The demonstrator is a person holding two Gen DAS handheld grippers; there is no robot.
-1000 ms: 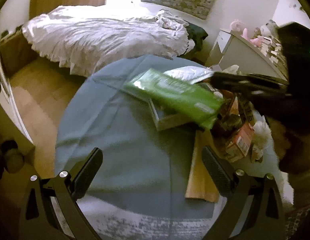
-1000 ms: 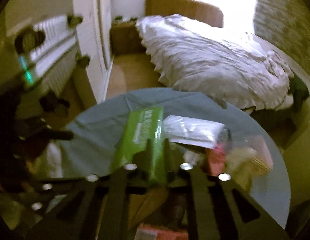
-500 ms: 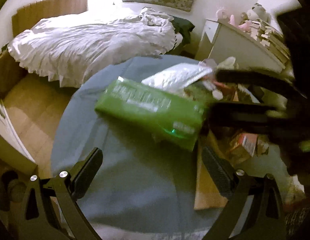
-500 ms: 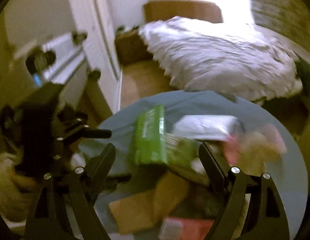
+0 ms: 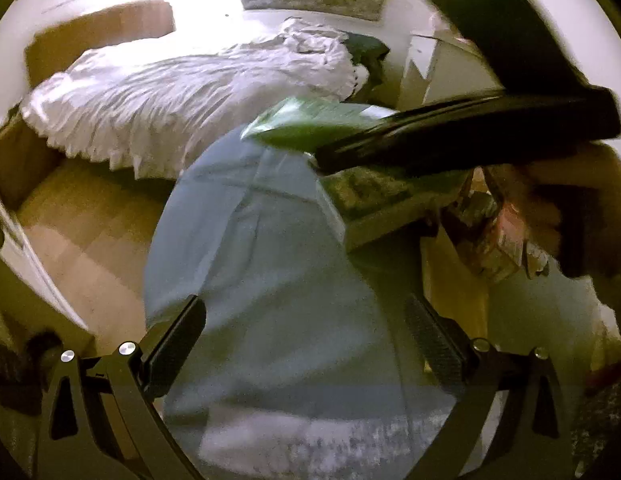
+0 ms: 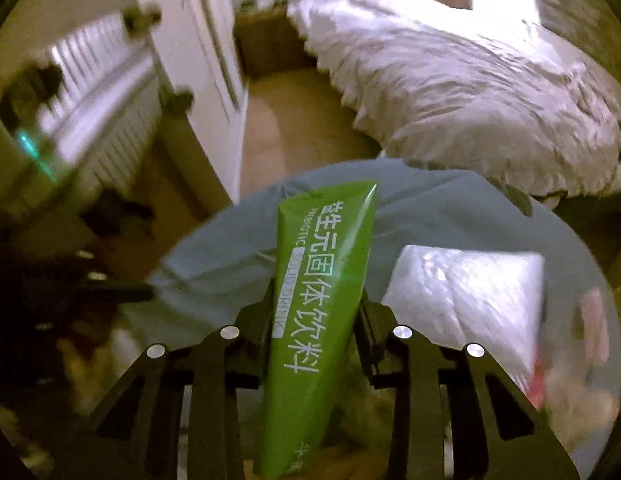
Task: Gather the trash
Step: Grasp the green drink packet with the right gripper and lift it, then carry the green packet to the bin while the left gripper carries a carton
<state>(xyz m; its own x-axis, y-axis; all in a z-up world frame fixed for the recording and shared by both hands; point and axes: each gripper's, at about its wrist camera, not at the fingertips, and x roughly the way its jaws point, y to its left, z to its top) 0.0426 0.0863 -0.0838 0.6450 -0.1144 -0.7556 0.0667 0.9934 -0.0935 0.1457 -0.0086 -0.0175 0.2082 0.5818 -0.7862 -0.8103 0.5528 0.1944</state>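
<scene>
**Green packet: re-gripped, lifted**

Since a moment ago, my right gripper [image 6: 316, 320] has been closing; its jaws are now clamping the green packet [image 6: 314, 300] above the blue cloth [image 5: 270, 260]. My left gripper [image 5: 306, 344] is hovering near, jaws apart, empty.

Sunlit bedroom, rumpled white bed [image 5: 198, 92]

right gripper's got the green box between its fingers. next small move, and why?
Probably lift it clear. The right gripper has just been closing and now appears clamped on the green box, which sticks out over the blue table beside the silver packet. The left gripper hangs open and empty.
</scene>
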